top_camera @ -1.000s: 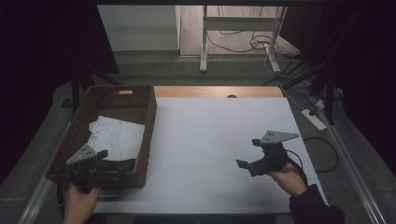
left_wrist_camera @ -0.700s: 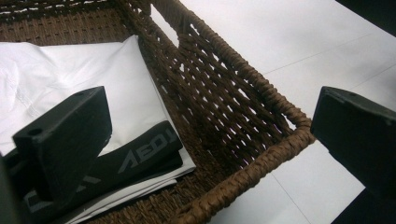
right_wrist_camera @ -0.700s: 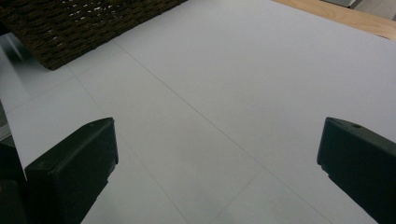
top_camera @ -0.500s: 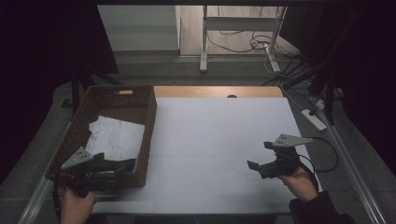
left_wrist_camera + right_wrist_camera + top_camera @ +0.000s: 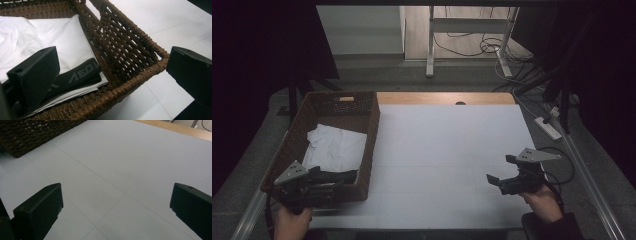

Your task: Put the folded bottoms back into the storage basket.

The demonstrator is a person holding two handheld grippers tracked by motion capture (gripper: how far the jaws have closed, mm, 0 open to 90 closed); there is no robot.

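A brown wicker basket (image 5: 369, 131) stands at the table's left and holds a folded white cloth (image 5: 334, 147). In the left gripper view a black band with grey lettering (image 5: 77, 74) lies on the white cloth (image 5: 45, 35). My left gripper (image 5: 343, 179) is open at the basket's near right corner. In its own view the left gripper (image 5: 112, 67) straddles the basket rim (image 5: 140, 72), one jaw over the cloth and the other outside over the table. My right gripper (image 5: 500, 169) hangs open over the bare white tabletop at the near right, and the right gripper (image 5: 115, 205) holds nothing.
The white tabletop (image 5: 447, 150) stretches between the two grippers, with a wooden strip (image 5: 442, 98) along its far edge. A power strip (image 5: 548, 128) and cables lie off the right side. The basket's corner (image 5: 27, 137) lies beyond the right gripper's jaws.
Both grippers have drawn back a little toward the near edge, the right one also drifting right and the left one slightly left. Both stay open.
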